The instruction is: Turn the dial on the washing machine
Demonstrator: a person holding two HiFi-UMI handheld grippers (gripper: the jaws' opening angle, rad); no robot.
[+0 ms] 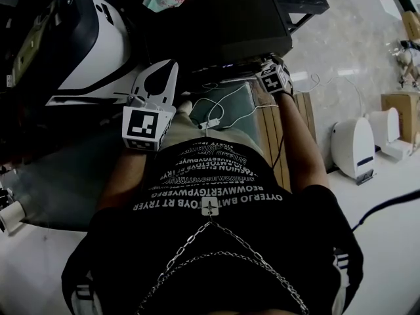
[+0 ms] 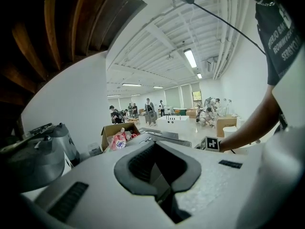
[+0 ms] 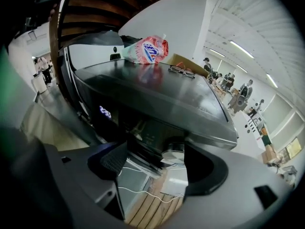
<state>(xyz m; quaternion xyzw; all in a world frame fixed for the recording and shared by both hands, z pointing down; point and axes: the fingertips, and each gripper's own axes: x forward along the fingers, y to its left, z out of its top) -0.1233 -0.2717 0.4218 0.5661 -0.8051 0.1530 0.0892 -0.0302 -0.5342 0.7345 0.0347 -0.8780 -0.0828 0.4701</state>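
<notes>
The black shirt (image 1: pixel 295 228) with its chain (image 1: pixel 178 254) fills the bottom of the head view. Above it, left of centre, the white left hand-held gripper (image 1: pixel 170 67) has its jaws closed together on nothing, apart from the dark washer (image 1: pixel 216 18) at top centre. The right hand-held gripper (image 3: pixel 159 152) is at the washer's front panel with its jaws wide. The dial (image 3: pixel 174 149) sits between them, close to the jaw at frame right, not clamped. A pink bag (image 3: pixel 145 50) and glasses (image 3: pixel 181 70) lie on the washer's lid.
</notes>
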